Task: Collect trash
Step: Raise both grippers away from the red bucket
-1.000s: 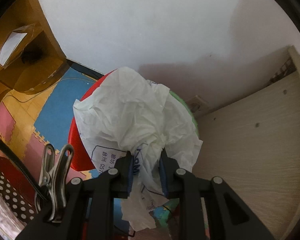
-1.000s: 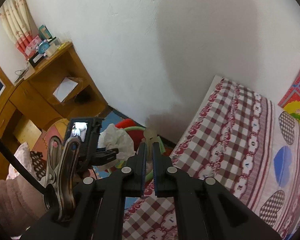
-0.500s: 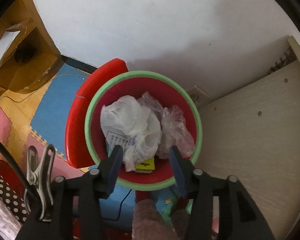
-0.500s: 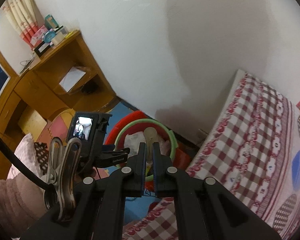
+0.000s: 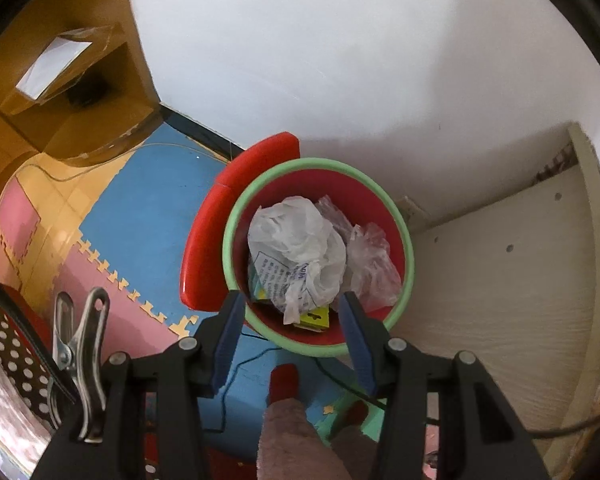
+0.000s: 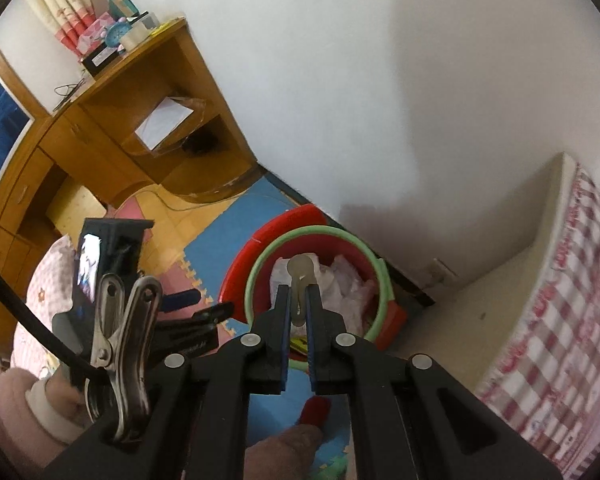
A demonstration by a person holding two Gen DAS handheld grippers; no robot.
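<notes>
Left claw [image 5: 291, 322], parted and empty, hangs over the binned white bag [image 5: 296, 246].

One bin [image 5: 236, 236] holds two crumpled bags: one white [image 5: 300, 248], one clear [image 5: 370, 268], plus what looks like one yellow wrapper [image 5: 314, 317]. Two grippers: left [image 5: 292, 326], right [image 6: 299, 312]. One pale plastic piece [image 6: 300, 276]. One desk [image 6: 112, 128]. One bed [image 6: 560, 300].

Bin [image 5: 408, 240] mouth open above; wall [image 5: 340, 60] behind, bed frame [image 5: 500, 280] rt.
</notes>
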